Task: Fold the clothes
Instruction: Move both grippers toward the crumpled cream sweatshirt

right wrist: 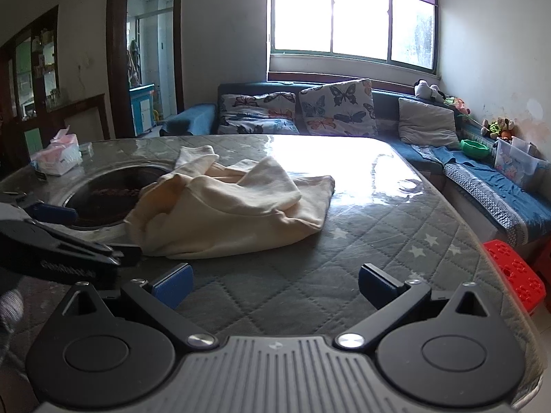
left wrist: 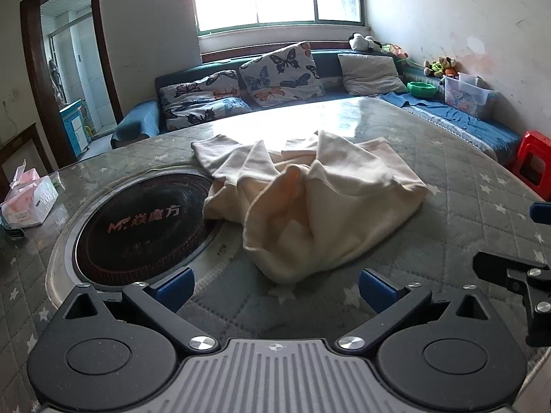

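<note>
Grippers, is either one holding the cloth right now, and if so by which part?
Nothing is held. The left gripper and right gripper are both open, short of the crumpled cream cloth on the table.

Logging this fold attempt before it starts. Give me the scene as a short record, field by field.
garment: cream garment, crumpled in a heap, not yet folded
garment position: partly over the round black cooktop set into the table
surface: grey quilted star-pattern cover under a clear sheet
left gripper: jaws open, empty, just short of the garment's near edge
right gripper: jaws open, empty, to the right of the garment
other items: tissue box at the table's left edge
</note>
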Motion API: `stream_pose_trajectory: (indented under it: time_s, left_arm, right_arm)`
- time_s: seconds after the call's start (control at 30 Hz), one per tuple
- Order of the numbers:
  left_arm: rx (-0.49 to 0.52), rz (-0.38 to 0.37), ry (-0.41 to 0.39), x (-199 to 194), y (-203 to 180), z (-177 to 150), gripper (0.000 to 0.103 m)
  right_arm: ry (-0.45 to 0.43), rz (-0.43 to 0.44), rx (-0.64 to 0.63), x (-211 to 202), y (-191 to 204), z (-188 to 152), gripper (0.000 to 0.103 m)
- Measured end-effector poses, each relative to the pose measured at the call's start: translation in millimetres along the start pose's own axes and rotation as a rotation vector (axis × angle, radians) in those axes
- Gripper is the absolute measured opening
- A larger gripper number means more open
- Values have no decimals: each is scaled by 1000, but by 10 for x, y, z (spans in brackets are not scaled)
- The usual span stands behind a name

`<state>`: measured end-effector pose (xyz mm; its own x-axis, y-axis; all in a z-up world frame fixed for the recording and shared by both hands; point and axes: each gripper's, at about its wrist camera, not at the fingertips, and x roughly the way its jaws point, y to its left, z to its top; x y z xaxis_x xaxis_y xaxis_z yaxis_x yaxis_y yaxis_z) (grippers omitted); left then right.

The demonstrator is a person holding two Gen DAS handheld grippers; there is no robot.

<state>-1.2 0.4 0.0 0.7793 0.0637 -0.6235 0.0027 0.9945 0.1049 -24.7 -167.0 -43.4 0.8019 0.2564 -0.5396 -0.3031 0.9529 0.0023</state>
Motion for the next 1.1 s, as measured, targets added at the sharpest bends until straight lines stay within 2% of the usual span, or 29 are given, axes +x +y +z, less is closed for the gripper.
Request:
stream_pose_trajectory:
  time_s: [0.67, 1.1]
  left_arm:
    - [-1, -23, 7, -183, 19, -136, 103]
    - [-46, -12, -3, -136, 228, -22, 103]
  right_arm:
    - [-30, 8, -3, -252, 146, -62, 103]
    - [-27, 26, 0, -213, 108, 9, 100]
